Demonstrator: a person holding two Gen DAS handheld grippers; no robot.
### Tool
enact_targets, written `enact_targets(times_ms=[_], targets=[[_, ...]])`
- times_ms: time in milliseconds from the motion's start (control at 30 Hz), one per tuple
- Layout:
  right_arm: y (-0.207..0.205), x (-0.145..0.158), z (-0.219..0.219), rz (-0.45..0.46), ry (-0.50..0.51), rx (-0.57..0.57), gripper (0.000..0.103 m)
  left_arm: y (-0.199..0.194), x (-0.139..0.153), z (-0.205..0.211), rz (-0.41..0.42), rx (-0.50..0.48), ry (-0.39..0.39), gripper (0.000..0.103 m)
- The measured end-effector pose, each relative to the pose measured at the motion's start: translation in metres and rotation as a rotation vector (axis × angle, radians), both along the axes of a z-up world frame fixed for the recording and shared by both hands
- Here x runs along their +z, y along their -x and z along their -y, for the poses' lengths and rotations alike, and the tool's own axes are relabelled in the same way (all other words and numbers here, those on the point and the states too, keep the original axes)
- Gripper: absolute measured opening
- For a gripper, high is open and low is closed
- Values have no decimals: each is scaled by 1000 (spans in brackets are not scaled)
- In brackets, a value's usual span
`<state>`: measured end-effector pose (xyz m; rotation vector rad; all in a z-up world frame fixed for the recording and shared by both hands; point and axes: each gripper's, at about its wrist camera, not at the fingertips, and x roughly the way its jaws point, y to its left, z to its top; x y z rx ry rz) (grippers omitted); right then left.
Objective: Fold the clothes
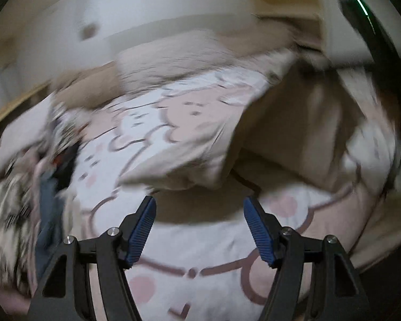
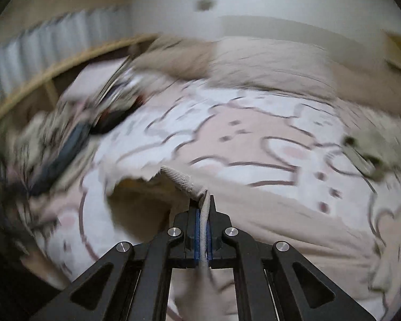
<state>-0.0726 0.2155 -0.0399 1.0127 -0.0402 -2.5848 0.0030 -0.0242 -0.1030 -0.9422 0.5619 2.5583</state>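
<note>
Heaped clothes block the left; the printed bedspread lies open.

Each gripper was built from matte black angular arms with triangular cut-outs. On the left gripper, ribbed blue pads were set on the inner finger faces. On the right gripper, four round silver screws were spaced from nine to three o'clock.

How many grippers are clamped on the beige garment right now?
1. The right gripper is shut on the beige garment's ribbed edge; the left gripper is open, holding nothing, above the cartoon-print bedsheet.
</note>
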Motion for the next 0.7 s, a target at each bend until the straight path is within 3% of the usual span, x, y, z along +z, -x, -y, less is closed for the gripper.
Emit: enact_targets(times_ms=[200,367,533,600,667,700], targets=[[24,-23,-82,101,131,-216,4,-10,-42,-76,-216,-261,288,68],[36,-50,-106,169,184,-259,4,-25,-69,-115,-272,-444,451,67],[47,-59,-107,176,206,-245,4,-11,-96,-131,-232,-486,581,51],[49,-61,-108,178,211,-240,4,2,-97,-131,-236,-468,606,24],[52,-63,-109,181,216,-235,4,21,-90,-126,-231,-423,590,14],[53,-64,-110,182,219,-232,4,33,-81,-121,-222,-387,555,14]])
